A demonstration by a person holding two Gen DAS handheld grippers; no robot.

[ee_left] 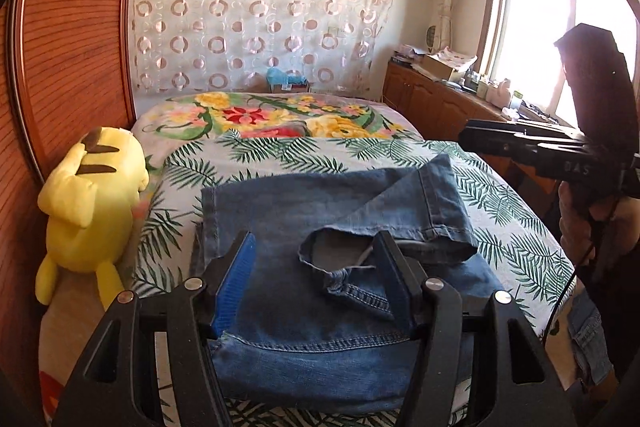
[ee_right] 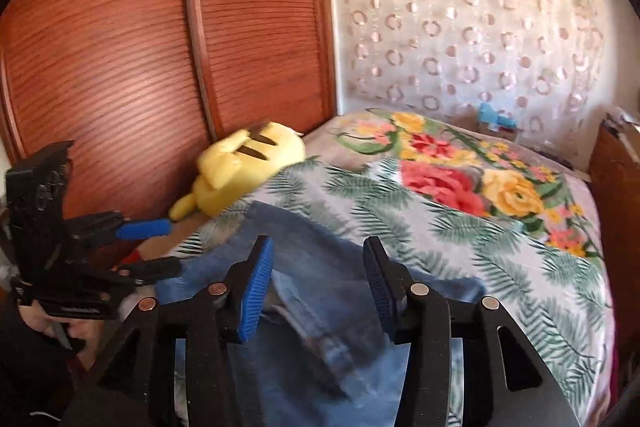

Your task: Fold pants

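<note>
Surface: bed (ee_left: 500, 211), leaf-print cover, giving flat support for folding.
Pants: jeans (ee_left: 320, 211) folded near its front edge, hems doubled back on top.
Left gripper (ee_left: 316, 279): wide apart above denim, holding nothing.
Right gripper (ee_right: 318, 287): wide apart, empty, likely just released.

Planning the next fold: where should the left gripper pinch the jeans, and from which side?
Judging by pose, pinch the frayed leg hem lying loose atop the jeans. It sits raised just ahead of the open left gripper, so approach from the near edge, one finger under the lip. The right gripper is open too.
</note>
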